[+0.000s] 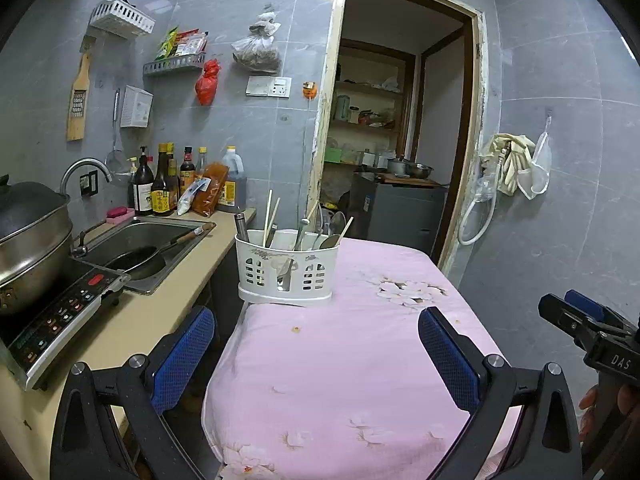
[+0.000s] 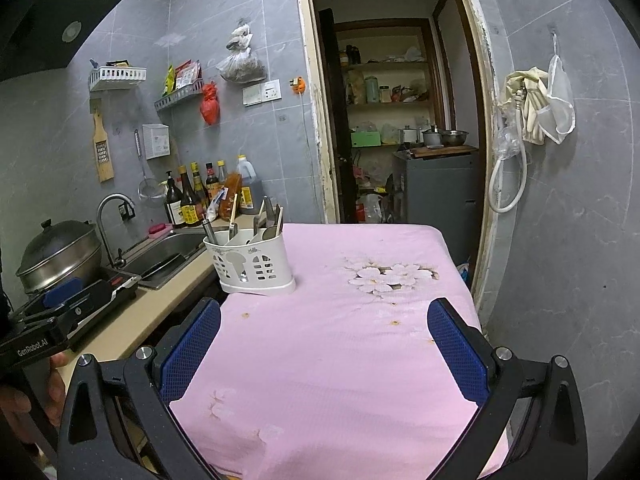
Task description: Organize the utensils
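Observation:
A white slotted utensil caddy (image 1: 286, 270) stands at the far left corner of the pink floral tablecloth (image 1: 360, 360). It holds chopsticks (image 1: 269, 216), spoons (image 1: 334, 232) and a steel handle. It also shows in the right wrist view (image 2: 252, 266). My left gripper (image 1: 316, 344) is open and empty, hovering above the near part of the cloth. My right gripper (image 2: 324, 340) is open and empty above the cloth, right of the left one. The right gripper also shows at the left wrist view's right edge (image 1: 584, 320).
A counter on the left carries a sink (image 1: 152, 240) with a black pan (image 1: 140, 260), an induction cooker (image 1: 60, 320) with a steamer pot (image 1: 28, 240), and sauce bottles (image 1: 168, 184). An open doorway (image 1: 400, 140) lies behind the table. The right wall has hanging cloths (image 1: 516, 164).

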{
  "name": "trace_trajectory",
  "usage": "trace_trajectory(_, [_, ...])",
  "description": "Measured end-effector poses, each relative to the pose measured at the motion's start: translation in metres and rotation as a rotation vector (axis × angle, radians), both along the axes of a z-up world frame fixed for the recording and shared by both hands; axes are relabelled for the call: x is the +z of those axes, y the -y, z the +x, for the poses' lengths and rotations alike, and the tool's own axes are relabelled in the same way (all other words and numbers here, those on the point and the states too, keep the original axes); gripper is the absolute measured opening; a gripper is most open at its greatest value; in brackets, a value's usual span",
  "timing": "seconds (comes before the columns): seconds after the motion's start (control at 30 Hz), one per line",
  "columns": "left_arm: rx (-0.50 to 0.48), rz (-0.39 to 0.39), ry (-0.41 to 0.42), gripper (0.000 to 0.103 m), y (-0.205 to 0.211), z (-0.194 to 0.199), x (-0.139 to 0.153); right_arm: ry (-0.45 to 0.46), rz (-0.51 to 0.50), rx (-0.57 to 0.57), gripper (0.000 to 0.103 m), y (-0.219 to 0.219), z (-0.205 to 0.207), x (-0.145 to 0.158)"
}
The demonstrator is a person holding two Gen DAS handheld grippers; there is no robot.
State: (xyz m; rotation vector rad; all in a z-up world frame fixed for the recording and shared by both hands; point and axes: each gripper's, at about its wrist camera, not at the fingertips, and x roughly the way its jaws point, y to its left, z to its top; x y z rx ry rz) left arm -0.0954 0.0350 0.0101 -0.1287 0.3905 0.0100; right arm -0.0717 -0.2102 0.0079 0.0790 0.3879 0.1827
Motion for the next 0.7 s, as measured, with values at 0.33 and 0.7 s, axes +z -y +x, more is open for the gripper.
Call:
trace_trajectory(0.33, [0.005,-0.003,-0.001,0.103,-0.0043,0.0039,0.0001,-0.002,-0.003,0.002,0.102,-0.0059,0.0027,0.0018])
trace_trajectory(0.7, [0.005,-0.003,-0.002,0.103,-0.006,0.005,0.0002,0.0,-0.005,0.005,0.102,-0.0058,0.0047,0.0009])
